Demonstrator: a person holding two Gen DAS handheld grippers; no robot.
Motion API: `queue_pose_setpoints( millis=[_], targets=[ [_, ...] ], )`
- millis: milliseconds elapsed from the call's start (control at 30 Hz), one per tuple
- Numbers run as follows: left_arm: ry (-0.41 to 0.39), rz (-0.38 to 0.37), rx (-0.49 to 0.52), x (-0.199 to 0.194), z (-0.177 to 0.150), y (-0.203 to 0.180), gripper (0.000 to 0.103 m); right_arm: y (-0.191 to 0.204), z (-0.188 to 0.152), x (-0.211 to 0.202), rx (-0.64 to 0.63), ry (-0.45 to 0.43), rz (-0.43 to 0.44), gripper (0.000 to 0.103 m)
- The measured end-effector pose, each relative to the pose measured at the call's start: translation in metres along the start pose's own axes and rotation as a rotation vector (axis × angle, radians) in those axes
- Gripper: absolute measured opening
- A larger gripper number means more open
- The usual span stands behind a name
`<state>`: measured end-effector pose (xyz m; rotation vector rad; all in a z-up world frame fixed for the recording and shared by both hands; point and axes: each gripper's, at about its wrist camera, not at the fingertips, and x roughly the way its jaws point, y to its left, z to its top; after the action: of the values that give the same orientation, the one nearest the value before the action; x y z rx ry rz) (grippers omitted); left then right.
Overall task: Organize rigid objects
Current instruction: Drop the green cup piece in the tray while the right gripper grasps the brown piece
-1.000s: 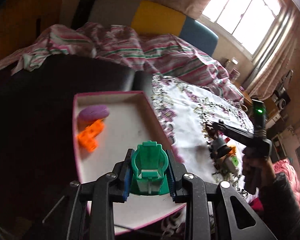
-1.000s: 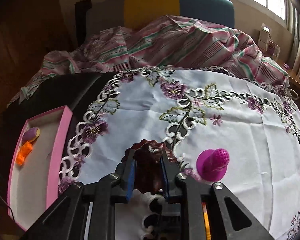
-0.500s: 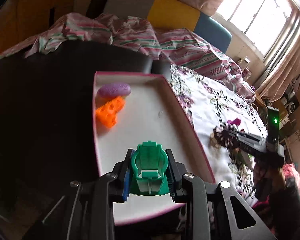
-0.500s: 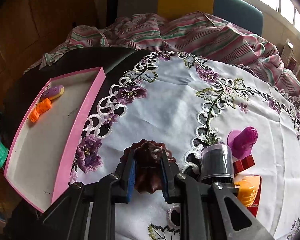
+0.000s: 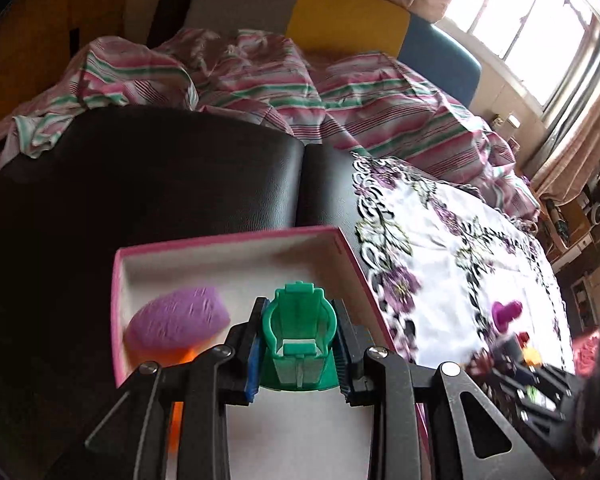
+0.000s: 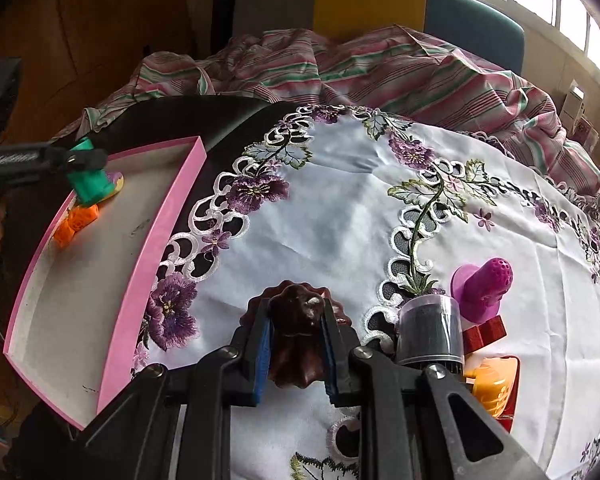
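Between the blue pads of the left tool (image 5: 299,350), a green plastic piece (image 5: 299,340) is sitting clamped, upright, with its open round collar facing the camera. Just ahead of and below that tool a pink-walled tray (image 5: 236,240) is lying with its pale floor showing, and to the tool's left inside the tray a purple oval piece (image 5: 176,318) is resting on top of an orange block (image 5: 188,356). From the right wrist view the left tool (image 6: 86,178) is hanging over the far end of the tray (image 6: 140,280), the green piece (image 6: 90,180) sitting just above the purple piece, with the orange block (image 6: 76,222) nearer along the tray's left wall; whether the green piece is touching the tray floor cannot be told.

The right tool (image 6: 296,336) is gripping a dark brown fluted piece (image 6: 296,320) between its own blue pads, over a white embroidered cloth (image 6: 340,208) covering the table. To this tool's right, close beside it, a clear-capped black cylinder (image 6: 428,328) is standing upright. Beyond that a magenta piece with a dotted tip (image 6: 486,284) is leaning, next to red blocks (image 6: 484,332) and a yellow-orange piece (image 6: 490,380). The tray is lying to the right tool's left, partly on the cloth's edge and partly on a black padded surface (image 5: 180,184). Behind everything a striped blanket (image 6: 380,72) is lying rumpled.
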<state>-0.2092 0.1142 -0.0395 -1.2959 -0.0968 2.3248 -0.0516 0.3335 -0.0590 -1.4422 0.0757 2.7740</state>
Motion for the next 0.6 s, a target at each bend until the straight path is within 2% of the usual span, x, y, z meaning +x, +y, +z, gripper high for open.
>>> queue_pose_setpoints(
  millis=[200, 233, 267, 367, 467, 533, 600],
  targets=[
    [0.067, 0.058, -0.006, 0.040, 0.014, 0.009, 0.032, -0.001, 0.001, 0.001, -0.002, 0.000, 0.000, 0.020],
    [0.069, 0.075, -0.008, 0.042, 0.014, 0.010, 0.041, -0.002, 0.001, 0.001, -0.001, -0.001, 0.001, 0.020],
    [0.067, 0.080, -0.019, 0.041, 0.013, 0.013, 0.045, -0.002, 0.002, 0.001, -0.001, -0.001, 0.001, 0.020],
    [0.050, 0.062, -0.042, 0.033, 0.007, 0.016, 0.051, -0.001, 0.002, 0.001, -0.002, -0.001, -0.001, 0.020],
    [0.029, 0.079, -0.023, 0.018, -0.002, 0.015, 0.055, -0.001, 0.001, 0.001, 0.000, -0.002, -0.005, 0.020],
    [0.006, 0.091, -0.037, 0.007, -0.009, 0.016, 0.064, -0.001, 0.001, 0.001, 0.002, -0.002, -0.006, 0.020],
    [-0.018, 0.097, -0.047, -0.008, -0.018, 0.016, 0.065, -0.001, 0.001, 0.001, 0.005, -0.002, -0.006, 0.020]
  ],
)
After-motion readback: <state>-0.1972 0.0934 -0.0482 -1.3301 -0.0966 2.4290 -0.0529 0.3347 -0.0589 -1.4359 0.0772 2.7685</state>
